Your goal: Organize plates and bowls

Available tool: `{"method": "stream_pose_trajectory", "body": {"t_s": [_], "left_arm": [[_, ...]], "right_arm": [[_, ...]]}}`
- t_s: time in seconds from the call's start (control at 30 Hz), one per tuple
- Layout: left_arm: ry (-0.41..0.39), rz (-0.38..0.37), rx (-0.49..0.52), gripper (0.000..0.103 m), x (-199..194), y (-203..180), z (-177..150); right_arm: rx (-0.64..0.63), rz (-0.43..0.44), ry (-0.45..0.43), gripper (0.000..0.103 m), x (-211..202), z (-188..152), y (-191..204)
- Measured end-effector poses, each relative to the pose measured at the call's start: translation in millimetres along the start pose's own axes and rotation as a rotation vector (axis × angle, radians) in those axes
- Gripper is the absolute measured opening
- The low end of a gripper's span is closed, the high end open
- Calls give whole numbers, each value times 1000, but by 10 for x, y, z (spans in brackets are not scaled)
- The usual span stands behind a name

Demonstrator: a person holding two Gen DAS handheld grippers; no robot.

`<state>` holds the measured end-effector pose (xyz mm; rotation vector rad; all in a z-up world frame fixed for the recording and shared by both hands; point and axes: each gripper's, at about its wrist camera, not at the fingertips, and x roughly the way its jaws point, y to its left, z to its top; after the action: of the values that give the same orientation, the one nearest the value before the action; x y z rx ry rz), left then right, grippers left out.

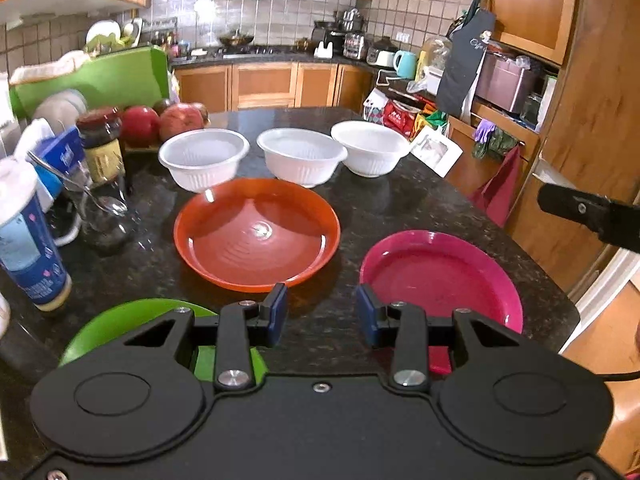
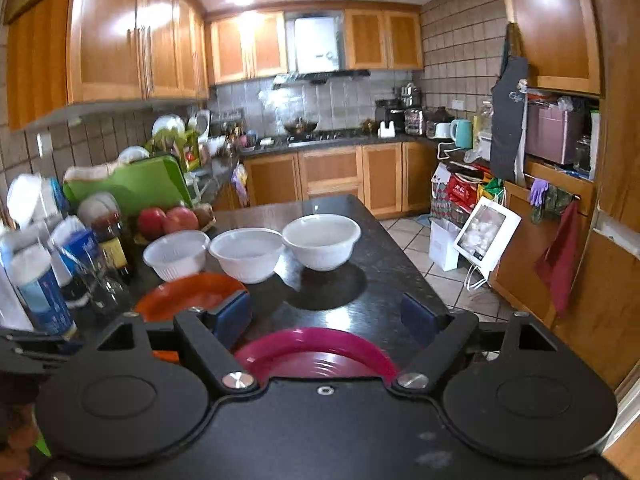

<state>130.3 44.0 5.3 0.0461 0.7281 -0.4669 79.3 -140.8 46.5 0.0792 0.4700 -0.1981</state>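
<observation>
Left tool (image 1: 322, 312) stood spread, nothing between its pads, hovering over bare worktop (image 1: 400, 208). Orange plate (image 1: 256, 234) lay just ahead of it, pink plate (image 1: 440, 280) ahead to its right, green plate (image 1: 132, 328) under its left finger. Three white bowls (image 1: 302, 154) sat in a row beyond the orange plate, each apart from its neighbours.

Right tool (image 2: 326, 316) was spread wide and empty — pink plate (image 2: 316, 350) directly below and between its fingers.

Risks, as judged: plates lie flat, so a pad could skid off a rim and shove the plate toward the worktop edge. The glass with spoon (image 1: 100, 208) and jar (image 1: 100, 140) crowd the left side — a wide sweep could knock them. Both tools sat close; they might collide over the pink plate.
</observation>
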Motion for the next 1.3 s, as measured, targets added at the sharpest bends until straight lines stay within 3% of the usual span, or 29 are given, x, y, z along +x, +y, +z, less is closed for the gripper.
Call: {"method": "stream_pose_trajectory", "body": {"t_s": [0.2, 0.5, 0.57, 0.83, 1.2, 1.3], "left_arm": [[63, -16, -61, 47, 198, -168, 31], [147, 19, -123, 45, 481, -452, 17], [166, 32, -141, 42, 529, -485, 2], [192, 103, -169, 41, 614, -620, -33], [204, 196, -210, 41, 694, -658, -35], [210, 204, -222, 41, 747, -655, -11]], "right_arm": [[-67, 57, 60, 82, 243, 56, -280], [-96, 190, 298, 48, 915, -10, -651], [-102, 198, 331, 48, 1054, -42, -710], [-93, 267, 420, 33, 1394, -112, -881], [-116, 314, 442, 33, 1623, -185, -922], [-121, 311, 444, 28, 1658, -210, -934]]}}
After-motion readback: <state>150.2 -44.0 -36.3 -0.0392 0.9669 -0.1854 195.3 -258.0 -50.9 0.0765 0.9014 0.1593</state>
